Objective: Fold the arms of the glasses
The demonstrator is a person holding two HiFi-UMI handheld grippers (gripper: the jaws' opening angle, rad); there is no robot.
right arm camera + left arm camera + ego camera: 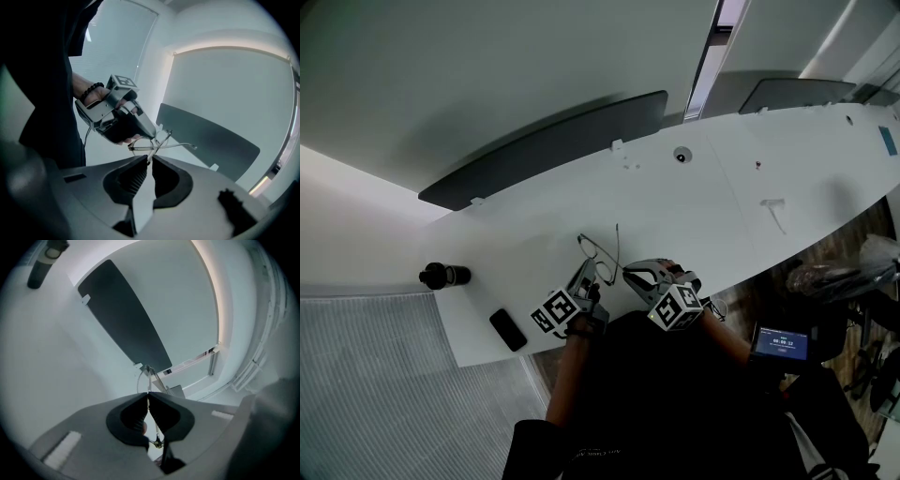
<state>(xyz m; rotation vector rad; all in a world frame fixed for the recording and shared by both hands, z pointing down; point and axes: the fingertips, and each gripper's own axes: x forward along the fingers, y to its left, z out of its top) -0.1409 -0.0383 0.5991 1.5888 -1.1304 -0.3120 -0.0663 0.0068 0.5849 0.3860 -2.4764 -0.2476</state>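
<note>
- right claw (pixel 150 158), nearest in its own view: jaws drawn in to a narrow slot with the tip of one temple (pixel 153 153) in it; pads look to be on it, so I read this as a pinch on that temple
- that temple's long axis runs from my jaw tips up and to the right of the right gripper view, to its hinge just beside the nose of the left claw (pixel 153 133)
- left claw sits just beyond, centre-left of that frame, clamped on the front rim of the glasses (pixel 598 253); in the left gripper view its jaws meet tip to tip with the thin wire between them
- second temple (pixel 179 145) sticks out toward the right of the frame, free, nothing touching it
- head view: glasses at lower centre, at the table (pixel 694 206) close to its near edge; can't tell if they rest on it or hang just above
- both claws come in from the bottom of that frame, left on the lower-left side of the glasses, right on the lower-right, so the right claw is the one nearer the temples
- my call: the fold means swinging the pinched temple about its hinge toward the lenses, left claw as anchor; the arc ends near the left claw's nose, that's the tight spot
- room: bare table toward the top and right of the frame; near edge and my torso right behind the claws, so little room to pull back
- far: phone (pixel 508 330) lower left and dark cylinder (pixel 443 276) at left, both well apart; dark panel (pixel 553 150) along the far edge, out of play
</note>
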